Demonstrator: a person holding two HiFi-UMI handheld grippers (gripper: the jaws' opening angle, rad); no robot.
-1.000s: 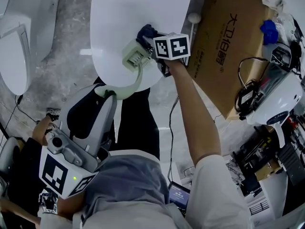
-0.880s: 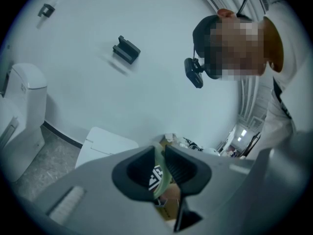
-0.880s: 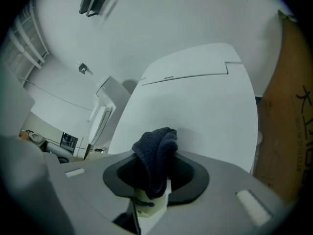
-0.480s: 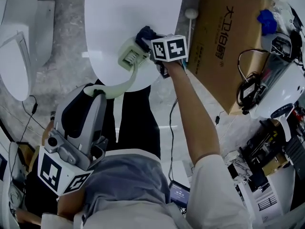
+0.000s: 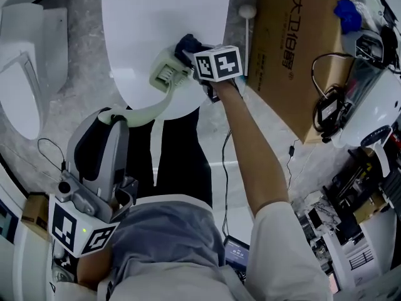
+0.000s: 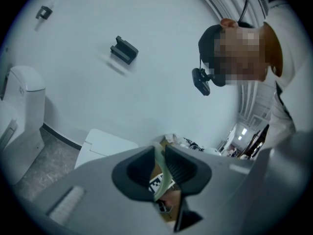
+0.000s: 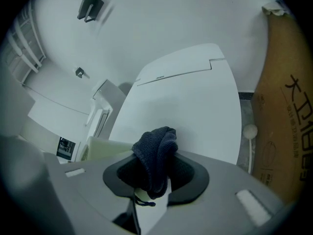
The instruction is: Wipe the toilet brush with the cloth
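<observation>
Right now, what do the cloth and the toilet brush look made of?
The cloth: dark blue knitted or terry fabric, matte; ribbed, fuzzy folds show. The toilet brush: pale green moulded plastic, probably, smooth semi-gloss; rigid curved handle, slotted head.

cloth (image 7: 155, 155): dark navy, a knitted ribbing is seen
toilet brush (image 5: 164, 77): pale green throughout
toilet lid (image 5: 156, 17): plain white
marker cube (image 5: 217, 63): white, printed with black squares
cardboard box (image 5: 285, 49): brown, marked with black characters
floor (image 5: 81, 61): grey, mottled like marble
left gripper (image 6: 160, 168): grey shell, black pads
</observation>
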